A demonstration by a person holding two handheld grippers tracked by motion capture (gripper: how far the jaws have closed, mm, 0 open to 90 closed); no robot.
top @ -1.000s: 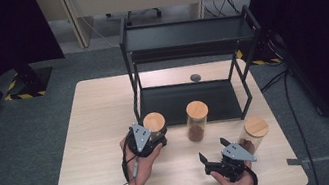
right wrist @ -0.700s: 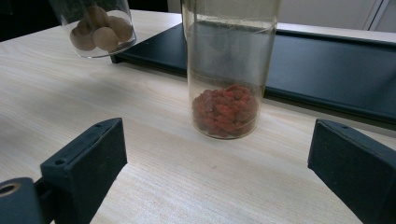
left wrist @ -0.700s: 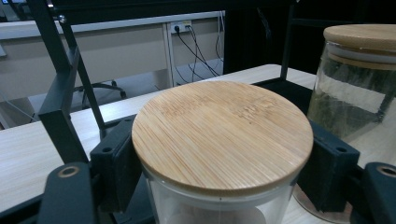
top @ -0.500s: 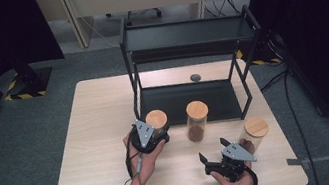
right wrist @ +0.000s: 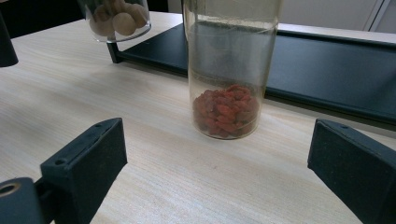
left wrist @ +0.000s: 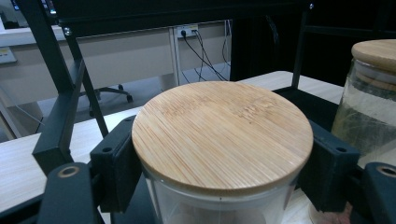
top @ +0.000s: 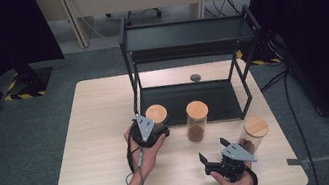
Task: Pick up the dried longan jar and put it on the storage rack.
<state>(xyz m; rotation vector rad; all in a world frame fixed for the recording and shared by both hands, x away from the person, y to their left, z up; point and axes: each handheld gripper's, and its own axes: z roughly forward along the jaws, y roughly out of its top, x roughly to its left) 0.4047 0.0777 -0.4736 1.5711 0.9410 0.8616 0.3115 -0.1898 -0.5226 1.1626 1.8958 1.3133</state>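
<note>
Table (top: 93,135) | left claw (left wrist: 219,163) clamps left jar (left wrist: 222,140) | right claw (right wrist: 215,172) spread, facing middle jar (right wrist: 229,70)

I count three lidded glass jars (top: 198,120) (top: 156,113) (top: 255,132), one black shelf rack (top: 184,38), and two grippers (top: 157,130) (top: 210,162).

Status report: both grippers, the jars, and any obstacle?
Left gripper jaws around left jar, grip unconfirmed. Right gripper open, facing middle jar, clear of it. Rack post close by left jar.
</note>
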